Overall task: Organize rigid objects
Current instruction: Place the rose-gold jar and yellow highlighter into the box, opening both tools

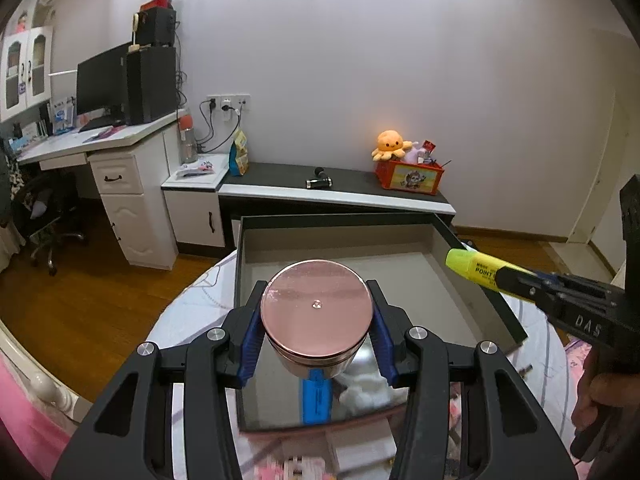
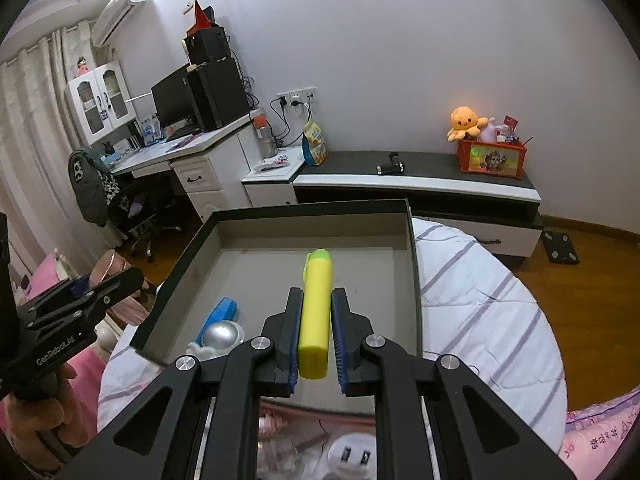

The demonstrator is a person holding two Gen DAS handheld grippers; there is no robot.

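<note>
Highlighter (image 2: 316,312), marked "POINT", clamped in right jaws; left jaws grip pink tin (image 1: 318,312).

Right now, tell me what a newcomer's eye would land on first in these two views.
First, the rose-gold round tin, clamped in the left claw above the open dark box. Next, the yellow highlighter, pinched lengthwise in the right claw over that same box. Farther back, an orange octopus plush sits on a toy bin on the low cabinet by the wall.
</note>
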